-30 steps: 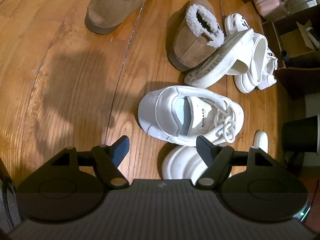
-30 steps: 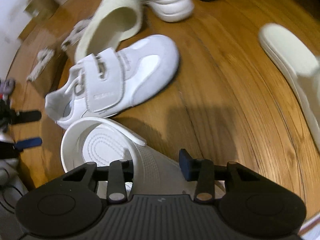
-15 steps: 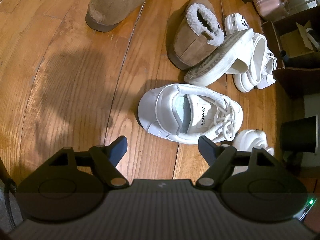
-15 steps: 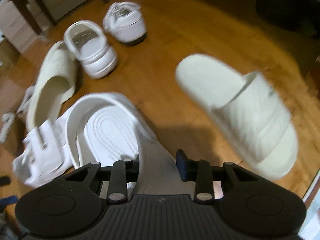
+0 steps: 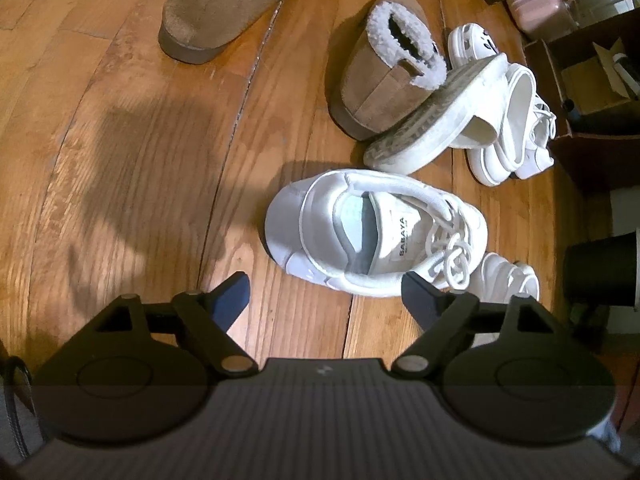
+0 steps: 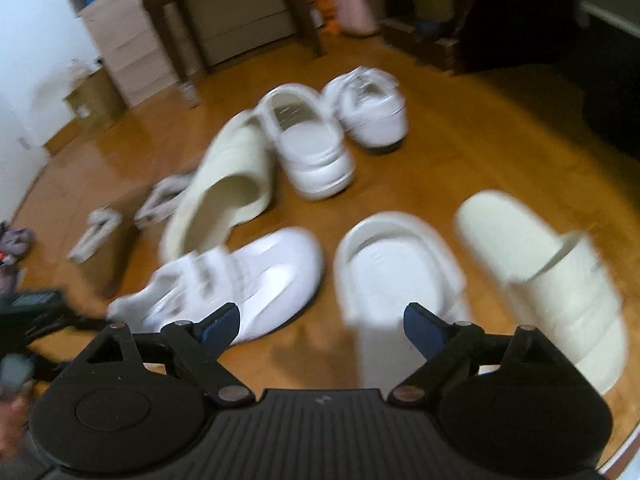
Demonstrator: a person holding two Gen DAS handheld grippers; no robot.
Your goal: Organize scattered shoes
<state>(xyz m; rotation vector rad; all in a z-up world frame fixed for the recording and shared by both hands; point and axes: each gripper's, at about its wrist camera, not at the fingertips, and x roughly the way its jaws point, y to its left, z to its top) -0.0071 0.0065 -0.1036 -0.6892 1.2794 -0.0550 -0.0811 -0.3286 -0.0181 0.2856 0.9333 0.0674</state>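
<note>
Your right gripper [image 6: 320, 322] was spreading its jaws with nothing between them; the white clog [image 6: 394, 268] lay on the wooden floor [image 6: 472, 152] just ahead of the fingertips, free of both pads. It sat beside a cream slide sandal [image 6: 548, 276] on one side and a white strap sneaker [image 6: 256, 280] on the other, the three roughly abreast, though the view was blurred. Your left gripper [image 5: 325, 294] was also widening and empty, poised just short of a white lace-up sneaker [image 5: 376, 236] resting upright on the floor.

As far as the frames showed, you were early in the job. Only the near row by your right hand looked at all arranged, and none of those three shoes stood with its mate. Beyond them a second cream slide [image 6: 224, 184] lay tilted against the strap sneaker, with another white clog [image 6: 308, 148] and another white sneaker [image 6: 370, 108] farther off. On your left side two tan fleece-lined slippers [image 5: 384, 72] were apart and pointing different ways, and an overturned white sandal [image 5: 436, 120] leaned on one of them over more white shoes. Most pairing remained undone.
</note>
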